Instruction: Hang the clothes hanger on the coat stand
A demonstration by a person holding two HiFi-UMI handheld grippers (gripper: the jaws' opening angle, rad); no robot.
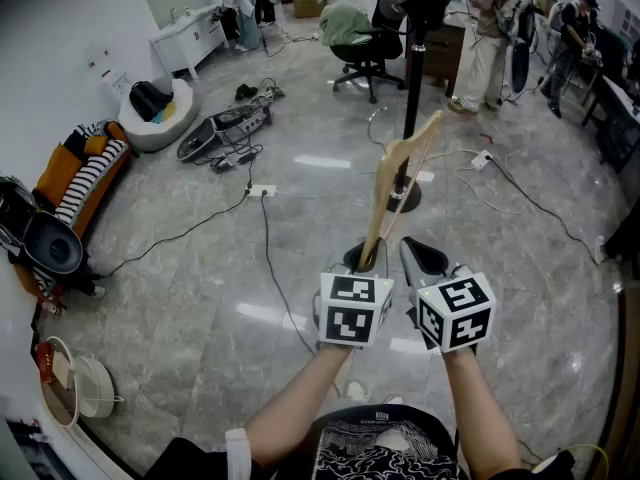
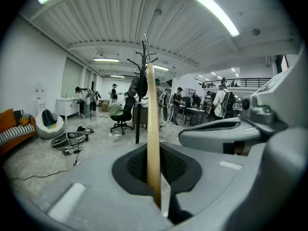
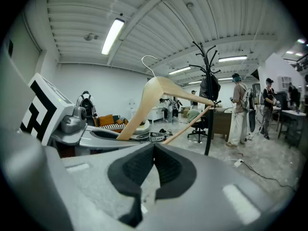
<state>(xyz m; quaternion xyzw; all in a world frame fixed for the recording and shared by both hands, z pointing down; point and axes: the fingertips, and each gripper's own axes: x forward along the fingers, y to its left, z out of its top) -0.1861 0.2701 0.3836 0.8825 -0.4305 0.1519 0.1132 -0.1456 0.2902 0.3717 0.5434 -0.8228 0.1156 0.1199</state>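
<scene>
A pale wooden clothes hanger (image 1: 398, 183) with a metal hook (image 3: 149, 64) stands upright in my left gripper (image 1: 365, 260). In the left gripper view the hanger (image 2: 152, 129) shows edge-on, and the left gripper (image 2: 154, 150) is shut on its lower end. The black coat stand (image 1: 411, 68) rises just beyond the hanger, with dark clothes hanging near its top (image 2: 139, 85). In the right gripper view the coat stand (image 3: 208, 95) is ahead to the right. My right gripper (image 1: 422, 256) sits beside the left one; the right gripper (image 3: 154, 148) is shut, with nothing between its pads.
Cables and a power strip (image 1: 262, 190) run over the grey marble floor. An office chair (image 1: 368, 53) and a desk stand behind the stand, with several people (image 1: 480, 38) at the back right. An orange sofa (image 1: 85, 183) and bags line the left wall.
</scene>
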